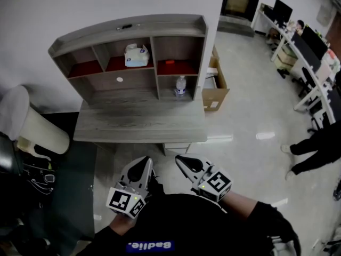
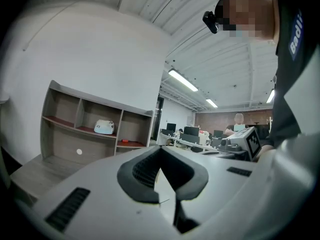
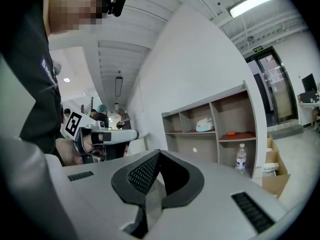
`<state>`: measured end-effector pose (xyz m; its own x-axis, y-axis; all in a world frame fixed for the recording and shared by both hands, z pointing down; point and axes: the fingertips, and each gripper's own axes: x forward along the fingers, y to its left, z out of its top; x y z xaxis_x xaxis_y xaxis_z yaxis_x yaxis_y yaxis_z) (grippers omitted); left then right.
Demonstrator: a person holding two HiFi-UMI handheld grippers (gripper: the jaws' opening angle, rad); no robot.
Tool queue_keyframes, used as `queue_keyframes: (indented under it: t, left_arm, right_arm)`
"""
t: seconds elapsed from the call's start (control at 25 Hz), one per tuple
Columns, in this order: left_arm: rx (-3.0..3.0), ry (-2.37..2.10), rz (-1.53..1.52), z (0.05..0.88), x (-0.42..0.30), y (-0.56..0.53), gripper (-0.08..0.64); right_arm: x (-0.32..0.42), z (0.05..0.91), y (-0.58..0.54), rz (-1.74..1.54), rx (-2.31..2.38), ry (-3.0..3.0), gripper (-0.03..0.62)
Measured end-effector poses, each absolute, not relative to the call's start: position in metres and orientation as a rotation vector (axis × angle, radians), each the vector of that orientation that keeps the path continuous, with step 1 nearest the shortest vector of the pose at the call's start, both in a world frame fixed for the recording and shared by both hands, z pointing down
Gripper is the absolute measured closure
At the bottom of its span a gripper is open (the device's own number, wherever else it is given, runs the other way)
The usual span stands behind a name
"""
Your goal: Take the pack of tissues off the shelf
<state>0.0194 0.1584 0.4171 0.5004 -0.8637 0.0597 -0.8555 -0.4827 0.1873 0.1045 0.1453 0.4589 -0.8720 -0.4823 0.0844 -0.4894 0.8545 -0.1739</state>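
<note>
Up in the middle top compartment of the shelf (image 1: 128, 25), the pack of tissues (image 1: 136, 56) sits on a red liner, well apart from both grippers. Short of the tabletop's (image 1: 138, 122) near edge, the left gripper (image 1: 144, 163) and right gripper (image 1: 183, 161) hang side by side, pointed toward the shelf, each with its jaws closed together on nothing. Lower right, a water bottle (image 1: 180, 86) stands upright in its own compartment.

Held close before the person's chest, the left gripper (image 1: 139, 169) and right gripper (image 1: 187, 166) sit side by side, pointing level ahead, each with jaws pressed together.
</note>
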Motion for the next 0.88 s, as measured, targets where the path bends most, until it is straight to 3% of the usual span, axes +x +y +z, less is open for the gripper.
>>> queue_keyframes:
  t: [0.36, 0.88]
  left_arm:
    - [2.590, -1.387, -0.082, 0.422, -0.010, 0.073, 0.558]
    - [2.664, -1.264, -0.057, 0.424, -0.100, -0.066, 0.558]
  right_arm:
    - [0.082, 0.462, 0.065, 0.287, 0.917, -2.925, 0.563]
    - [-0.008, 0.455, -0.061, 0.284, 1.071, -2.827, 0.563]
